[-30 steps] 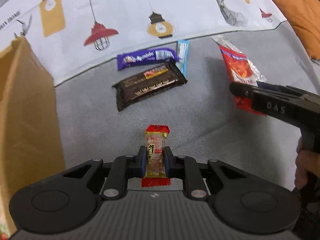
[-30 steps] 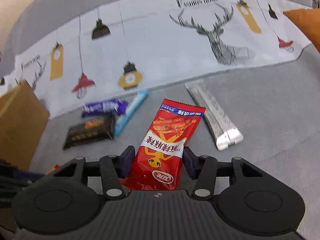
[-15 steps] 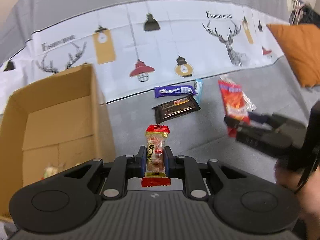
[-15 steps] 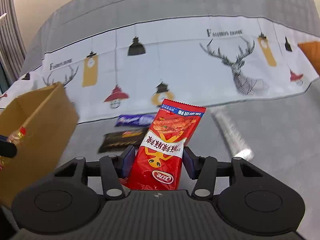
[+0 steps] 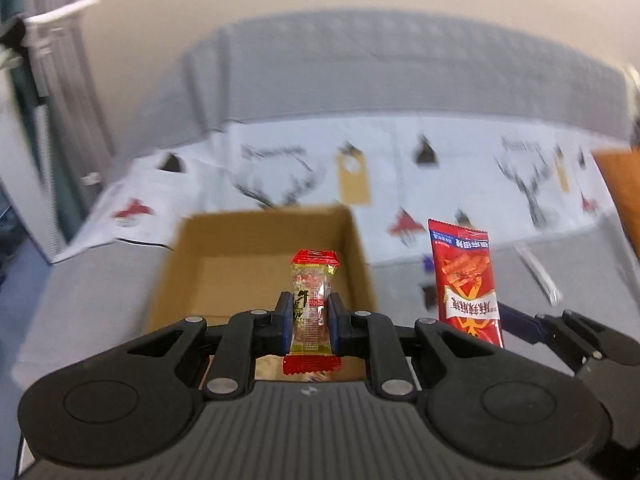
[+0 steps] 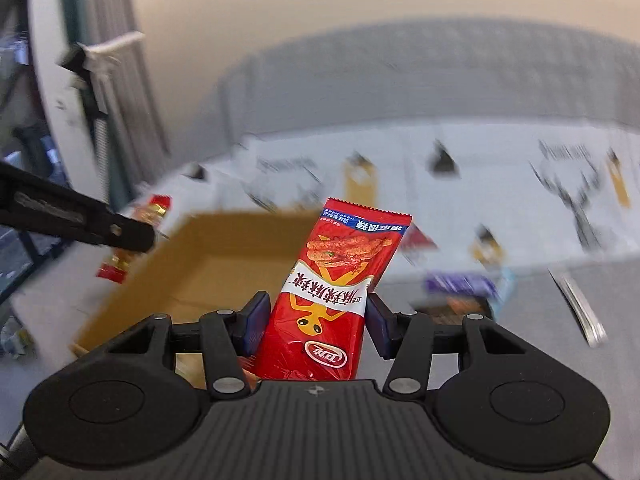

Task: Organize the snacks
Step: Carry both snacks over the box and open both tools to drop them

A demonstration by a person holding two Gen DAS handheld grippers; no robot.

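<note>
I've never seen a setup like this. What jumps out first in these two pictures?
Each hand-held tool is clamped on a snack. The left tool grips a small red-and-gold candy; the right tool grips a tall red snack packet. Both hang in front of an open cardboard box on a grey bed, with more wrappers blurred to the right.

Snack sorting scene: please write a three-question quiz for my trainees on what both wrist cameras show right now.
1. True or false: the left gripper is shut on a small candy.
2. What does the right gripper hold? A) a purple bar B) a red snack packet C) nothing
3. Fill in: both grippers are held near an open cardboard ____.

Key: 1 true; 2 B; 3 box
</note>
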